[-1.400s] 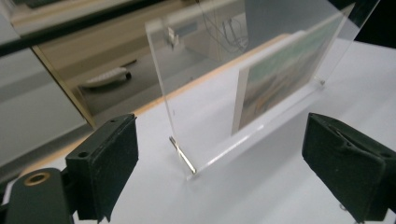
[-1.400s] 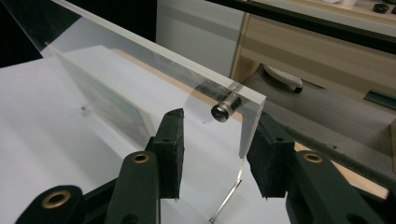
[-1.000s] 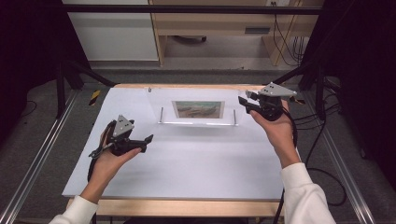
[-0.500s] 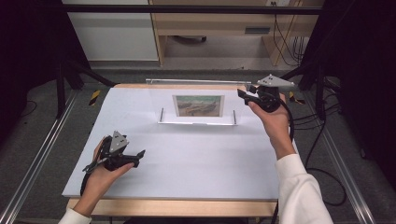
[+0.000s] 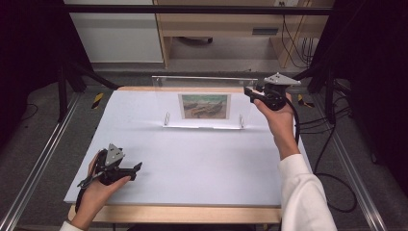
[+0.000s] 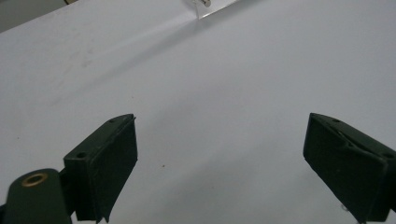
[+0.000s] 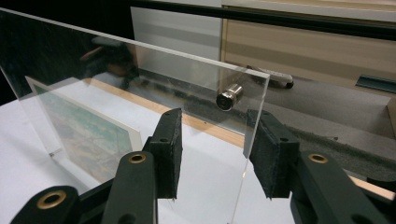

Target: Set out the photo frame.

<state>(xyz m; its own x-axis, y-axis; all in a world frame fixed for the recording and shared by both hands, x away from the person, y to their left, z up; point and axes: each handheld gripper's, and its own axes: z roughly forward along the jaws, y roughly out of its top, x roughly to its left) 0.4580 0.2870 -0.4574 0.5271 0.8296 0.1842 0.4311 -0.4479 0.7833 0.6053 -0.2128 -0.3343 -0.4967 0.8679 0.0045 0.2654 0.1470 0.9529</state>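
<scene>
- Acrylic photo frame [image 5: 204, 103] stands upright at upper centre of the white table [image 5: 202, 159]; its right edge sits between the right gripper [image 5: 250, 92] jaws, pads not yet pressing.
- Best pinch below the metal standoff [image 7: 229, 97], squarely.
- Left gripper [image 5: 134, 168] spread, empty, lower left.
- Dark room, cables [image 5: 332, 192] right.

Left gripper [image 5: 126, 169]: held low by the left hand [image 5: 96, 190] near the front left, jaws spread wide, nothing between them. Right gripper [image 5: 251, 92]: raised by the right hand [image 5: 279, 118] at the far right, forearm extended forward, white sleeve [image 5: 303, 192]; jaws partly apart, pads not pressing.
</scene>
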